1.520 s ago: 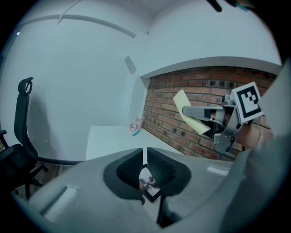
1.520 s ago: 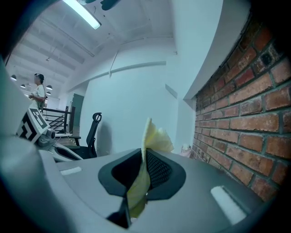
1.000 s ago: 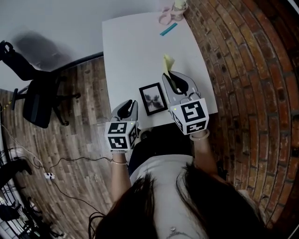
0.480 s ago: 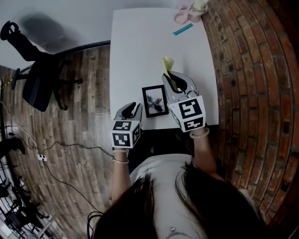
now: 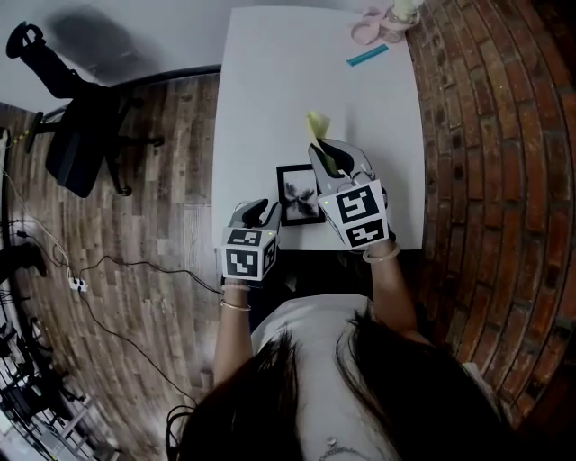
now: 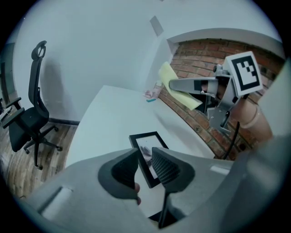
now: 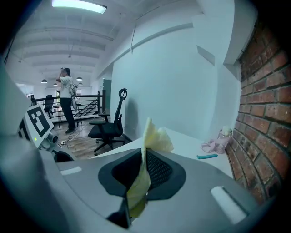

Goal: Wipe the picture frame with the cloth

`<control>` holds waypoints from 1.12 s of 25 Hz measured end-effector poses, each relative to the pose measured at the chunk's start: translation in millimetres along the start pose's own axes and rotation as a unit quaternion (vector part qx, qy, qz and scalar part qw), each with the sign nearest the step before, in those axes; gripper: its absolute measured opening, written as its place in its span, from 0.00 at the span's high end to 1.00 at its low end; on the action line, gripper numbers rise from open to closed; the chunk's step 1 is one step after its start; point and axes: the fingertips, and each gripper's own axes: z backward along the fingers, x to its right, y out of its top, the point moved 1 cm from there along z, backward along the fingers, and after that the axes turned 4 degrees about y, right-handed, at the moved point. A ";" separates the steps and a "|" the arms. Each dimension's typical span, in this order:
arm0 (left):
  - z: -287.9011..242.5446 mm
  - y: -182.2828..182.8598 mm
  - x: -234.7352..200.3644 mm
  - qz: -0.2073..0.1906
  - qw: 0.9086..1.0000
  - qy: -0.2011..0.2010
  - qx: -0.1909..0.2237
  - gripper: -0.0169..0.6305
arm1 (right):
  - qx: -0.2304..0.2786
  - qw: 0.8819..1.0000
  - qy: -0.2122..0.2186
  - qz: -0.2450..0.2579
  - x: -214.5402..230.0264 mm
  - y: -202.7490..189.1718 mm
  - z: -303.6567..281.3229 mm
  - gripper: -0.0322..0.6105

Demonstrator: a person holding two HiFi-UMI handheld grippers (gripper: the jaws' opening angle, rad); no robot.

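Note:
A small black picture frame lies flat on the white table, near its front edge. My left gripper hovers at the frame's near left corner. Its jaws are opening, nothing is between them, and the frame shows through the gap of this gripper. My right gripper is above the frame's right side, shut on a yellow cloth. The cloth stands up out of the closed jaws of the right gripper. It also shows in the left gripper view.
A pink item and a teal pen lie at the table's far right corner. A brick wall runs along the right. A black office chair stands on the wood floor at left. A person stands far off.
Both grippers have come down toward the table. The left one has moved closer to the frame's near left corner. The right one still holds the cloth.

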 end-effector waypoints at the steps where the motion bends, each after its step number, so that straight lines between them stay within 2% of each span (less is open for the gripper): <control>1: -2.1 -3.0 -0.1 0.000 1.000 0.000 -0.005 0.82 | -0.005 1.000 0.004 0.001 -1.1 -2.8 -2.5 0.89; 13: -23.0 -30.2 2.6 0.009 0.998 0.008 -0.055 0.81 | -0.094 0.992 0.075 0.037 -25.3 -52.7 -35.7 0.89; 28: -33.0 -52.0 1.1 0.031 0.995 0.021 -0.088 0.81 | -0.130 0.981 0.138 0.041 -50.9 -76.3 -63.2 0.89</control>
